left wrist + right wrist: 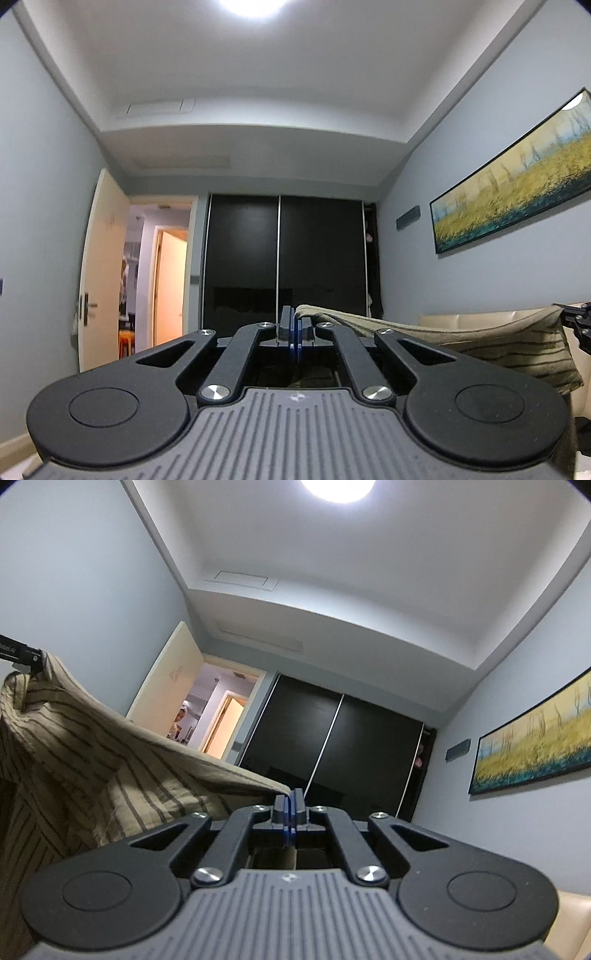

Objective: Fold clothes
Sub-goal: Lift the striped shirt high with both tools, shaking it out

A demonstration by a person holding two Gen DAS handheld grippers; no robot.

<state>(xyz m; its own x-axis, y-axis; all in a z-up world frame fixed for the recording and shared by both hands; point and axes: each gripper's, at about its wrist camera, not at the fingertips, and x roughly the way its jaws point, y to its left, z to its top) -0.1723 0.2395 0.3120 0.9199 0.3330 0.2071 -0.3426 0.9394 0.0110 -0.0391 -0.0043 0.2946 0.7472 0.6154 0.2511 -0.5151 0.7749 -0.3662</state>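
We've got the striped shirt [92, 746] up in the air, stretched between both grippers! Our left gripper [295, 325] has its jaws pinched tight on one corner of the tan cloth, which runs off to the right in the left wrist view and sags toward the far tool at the frame's edge. Our right gripper [290, 806] is clamped just as tightly on the other corner; from there the fabric sweeps left and up to the opposite tool, hanging in loose folds below. Both grippers tilt a little upward, facing the dark wardrobe [284, 254] with its sliding doors. An open door [101, 266] stands to its left, a long landscape painting [513, 177] hangs on the right wall, and a ceiling light [338, 489] glares overhead.
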